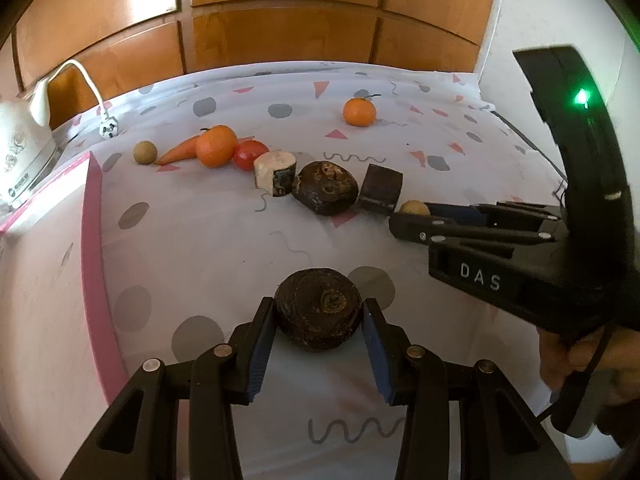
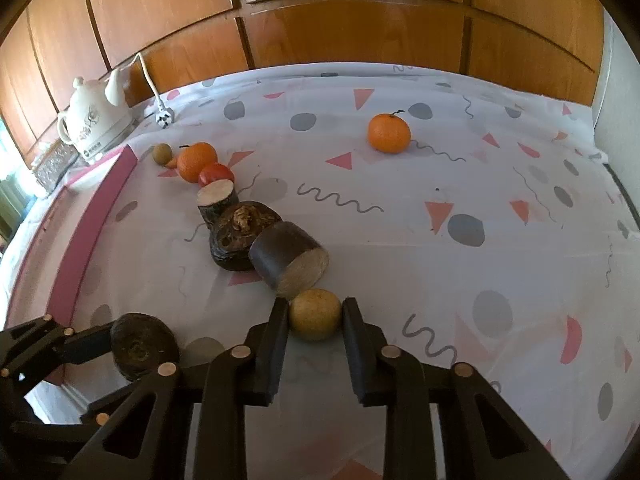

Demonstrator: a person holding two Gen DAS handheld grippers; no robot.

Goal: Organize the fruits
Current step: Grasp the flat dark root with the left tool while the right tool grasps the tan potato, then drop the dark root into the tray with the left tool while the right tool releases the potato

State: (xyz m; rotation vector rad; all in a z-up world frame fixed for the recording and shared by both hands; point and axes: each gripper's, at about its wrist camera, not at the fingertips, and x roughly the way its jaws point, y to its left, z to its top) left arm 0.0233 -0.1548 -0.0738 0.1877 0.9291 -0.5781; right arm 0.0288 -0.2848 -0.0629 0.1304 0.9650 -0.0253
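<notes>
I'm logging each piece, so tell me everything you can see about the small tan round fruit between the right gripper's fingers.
The small tan fruit is round, matte and faintly speckled, with no visible stem. It sits on the patterned tablecloth at the near end of the produce row, apparently touching the cut brown cylinder behind it. The right gripper brackets it, its fingers against both sides.

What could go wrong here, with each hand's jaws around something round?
1. The small tan ball sits at the very tips of the right gripper, so it may squirt forward into the cut log and disturb the row.
2. The dark root in the left gripper is also caught only near the tips, so it could slip out on lifting.
3. The lone orange could roll if the cloth gets tugged.
</notes>
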